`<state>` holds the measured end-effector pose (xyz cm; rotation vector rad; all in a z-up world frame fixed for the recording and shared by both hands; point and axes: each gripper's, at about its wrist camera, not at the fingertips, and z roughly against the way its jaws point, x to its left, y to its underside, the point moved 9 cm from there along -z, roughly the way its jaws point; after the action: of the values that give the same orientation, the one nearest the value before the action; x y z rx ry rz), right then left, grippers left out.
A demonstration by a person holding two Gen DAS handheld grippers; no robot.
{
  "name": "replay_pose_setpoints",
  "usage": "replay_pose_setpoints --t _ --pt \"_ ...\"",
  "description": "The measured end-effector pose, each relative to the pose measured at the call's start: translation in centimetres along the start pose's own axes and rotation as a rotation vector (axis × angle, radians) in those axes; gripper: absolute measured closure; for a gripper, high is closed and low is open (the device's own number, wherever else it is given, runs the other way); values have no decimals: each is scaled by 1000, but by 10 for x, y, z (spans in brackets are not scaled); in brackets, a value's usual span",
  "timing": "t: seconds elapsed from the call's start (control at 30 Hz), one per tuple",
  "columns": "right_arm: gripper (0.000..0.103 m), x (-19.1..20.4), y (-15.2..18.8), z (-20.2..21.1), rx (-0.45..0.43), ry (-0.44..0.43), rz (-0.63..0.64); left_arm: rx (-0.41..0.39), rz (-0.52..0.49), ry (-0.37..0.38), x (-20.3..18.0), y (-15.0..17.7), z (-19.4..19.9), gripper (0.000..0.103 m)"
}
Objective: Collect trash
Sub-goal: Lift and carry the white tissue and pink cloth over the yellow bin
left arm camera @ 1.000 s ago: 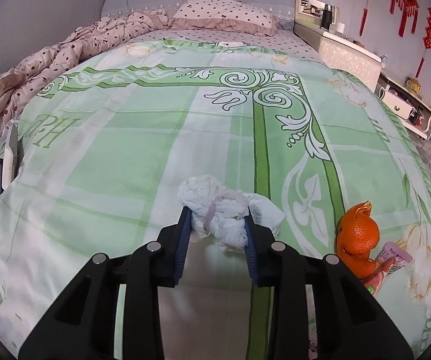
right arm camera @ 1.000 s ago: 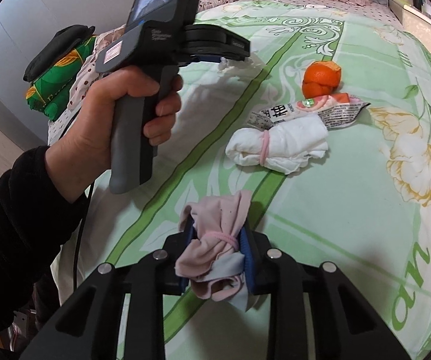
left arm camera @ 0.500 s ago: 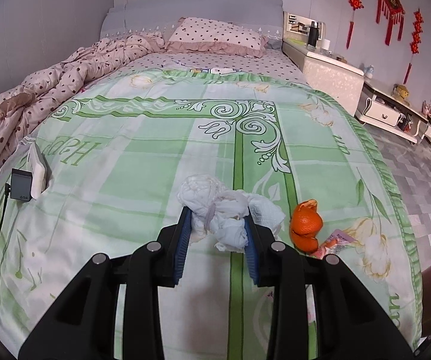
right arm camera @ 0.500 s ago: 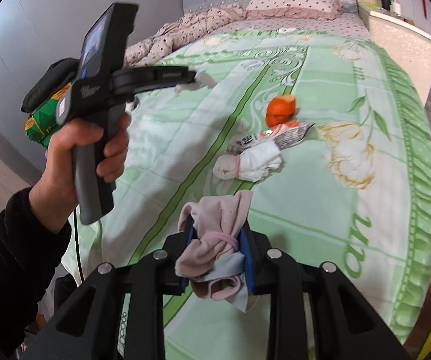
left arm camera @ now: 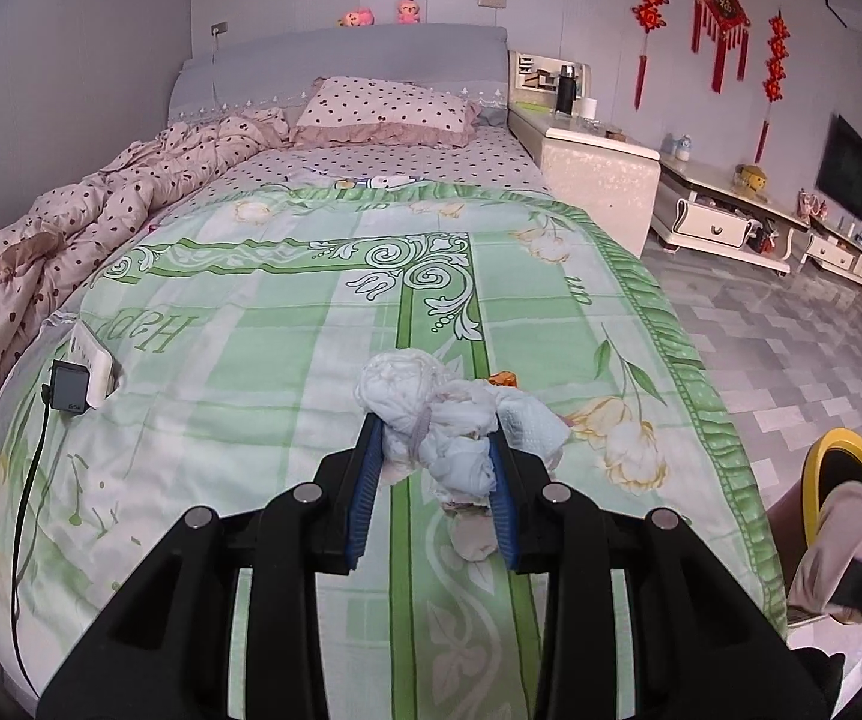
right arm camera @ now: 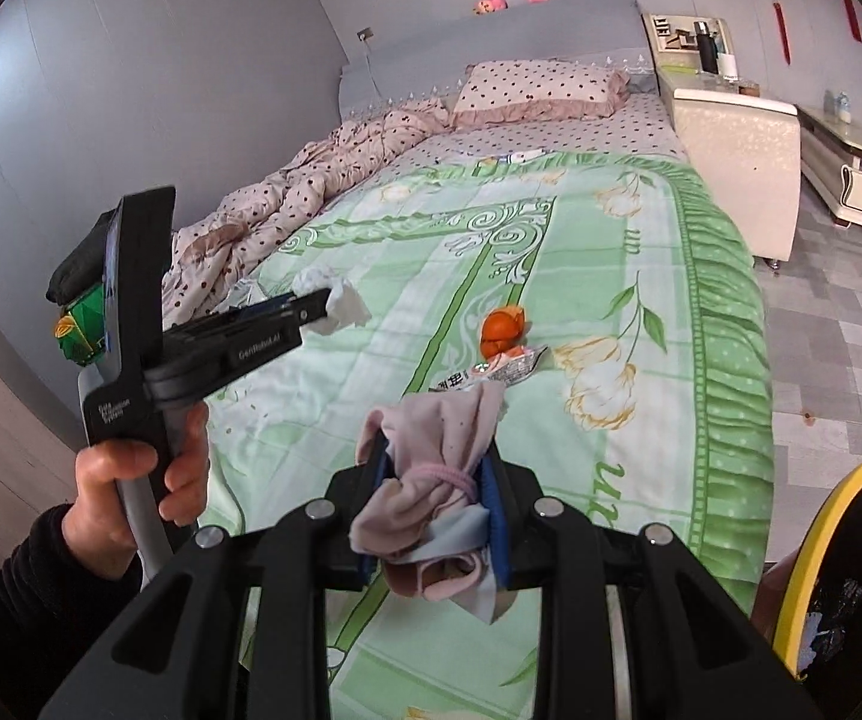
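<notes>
With the left gripper [left arm camera: 436, 474] clamped on a crumpled white tissue wad [left arm camera: 431, 414] and the right gripper [right arm camera: 436, 510] on a pink banded cloth bundle [right arm camera: 431, 480], orange peel [right arm camera: 502, 330] and a crinkled printed wrapper [right arm camera: 491, 369] lay uncollected on the bed beyond the jaws, the yellow-rimmed bin [right arm camera: 833, 540] right of them.

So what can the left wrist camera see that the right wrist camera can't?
Only the left wrist view shows the black charger near the bed's edge and the television.

Only the right wrist view shows the person's hand, the orange peel clearly, and the snack wrapper.

Both show the green quilt, spotted pillow and yellow-rimmed bin.
</notes>
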<state>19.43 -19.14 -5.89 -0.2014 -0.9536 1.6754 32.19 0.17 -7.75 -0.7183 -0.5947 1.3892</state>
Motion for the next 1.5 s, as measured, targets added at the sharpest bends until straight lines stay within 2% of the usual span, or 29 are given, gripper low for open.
replay_pose_setpoints --t 0.33,0.73,1.07,1.5 --pt "77 -19 -28 74 -120 62 -19 -24 -9 93 -51 -10 50 72" --pt "77 -75 -46 153 -237 160 -70 -53 -64 204 -135 -23 87 72" --pt "77 -130 -42 208 -300 248 -140 -47 -143 288 -220 -26 99 71" --pt "77 -197 -24 252 -334 333 -229 -20 -210 394 -315 -20 96 71"
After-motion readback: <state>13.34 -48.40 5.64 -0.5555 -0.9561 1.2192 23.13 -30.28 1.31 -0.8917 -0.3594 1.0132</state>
